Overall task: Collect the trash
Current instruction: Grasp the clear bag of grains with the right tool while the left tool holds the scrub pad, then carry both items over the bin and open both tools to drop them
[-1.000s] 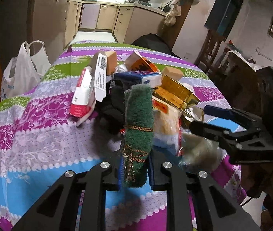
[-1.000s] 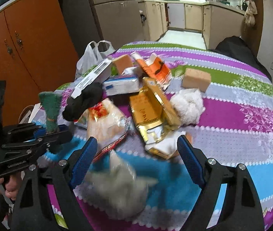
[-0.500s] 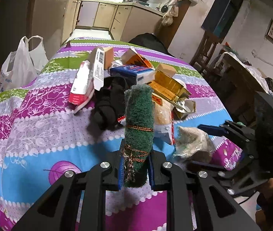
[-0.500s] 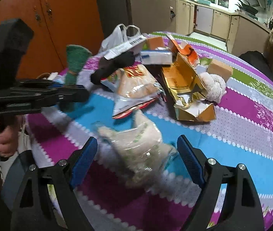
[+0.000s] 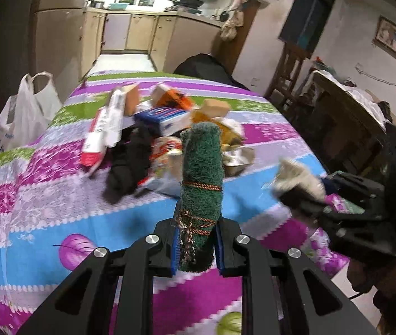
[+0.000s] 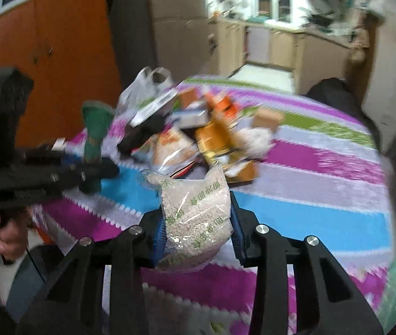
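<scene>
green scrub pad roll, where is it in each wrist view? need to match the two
Left wrist: green scrub pad roll bottom center, upright, clamped in the left gripper.
Right wrist: same roll at left, standing up out of that gripper.
Shared landmark: white plastic bag at the table's far-left edge.

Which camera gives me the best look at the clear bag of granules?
The right wrist view: the clear bag of granules sits centered between the right gripper pads, green print visible. The left wrist view shows it only as a blurred pale lump at that gripper's tip.

right hand-held gripper (image 6: pixel 196 240) now clamping granule bag (image 6: pixel 196 217), lifted
</scene>
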Demonstrator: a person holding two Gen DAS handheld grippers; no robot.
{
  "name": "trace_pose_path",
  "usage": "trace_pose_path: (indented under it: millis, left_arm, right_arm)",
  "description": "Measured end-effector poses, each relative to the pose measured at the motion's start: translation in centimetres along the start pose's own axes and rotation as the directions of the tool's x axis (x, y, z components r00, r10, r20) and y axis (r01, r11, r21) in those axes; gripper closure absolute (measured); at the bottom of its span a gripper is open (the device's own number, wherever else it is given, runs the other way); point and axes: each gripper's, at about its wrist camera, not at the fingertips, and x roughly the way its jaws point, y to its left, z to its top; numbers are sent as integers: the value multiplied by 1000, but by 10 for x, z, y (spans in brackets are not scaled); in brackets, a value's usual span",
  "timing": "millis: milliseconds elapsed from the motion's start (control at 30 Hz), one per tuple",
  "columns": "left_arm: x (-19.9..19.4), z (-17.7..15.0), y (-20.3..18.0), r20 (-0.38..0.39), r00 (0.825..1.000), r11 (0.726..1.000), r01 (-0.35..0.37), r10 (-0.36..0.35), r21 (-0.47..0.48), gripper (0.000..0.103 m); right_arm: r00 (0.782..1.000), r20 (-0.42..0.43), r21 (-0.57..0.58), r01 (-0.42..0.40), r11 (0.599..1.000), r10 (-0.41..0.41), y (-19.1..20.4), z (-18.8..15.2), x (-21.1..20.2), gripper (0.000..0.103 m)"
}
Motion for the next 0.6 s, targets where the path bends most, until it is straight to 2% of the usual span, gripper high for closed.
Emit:
trace_pose_path:
  millis: [100, 233, 400, 600]
  left_arm:
    - [-2, 7, -24, 8, 1000, 999, 30, -30, 33, 83]
    - [-6, 22, -69, 22, 996, 992, 86, -89, 93, 83]
    - [-4, 46, -148, 23, 985, 967, 163, -170, 194, 83]
    - [11, 67, -246, -38, 962, 924, 270, -270, 270, 83]
  right_arm:
    - [995, 51, 74, 76, 994, -80, -14, -1, -35, 67]
    - [973, 86, 171, 196, 965, -213, -45, -1, -90, 66]
    - [927, 87, 257, 334, 907, -366, -91, -11, -148, 66]
    - [862, 51, 350, 458, 817, -505, -146, -30, -200, 66]
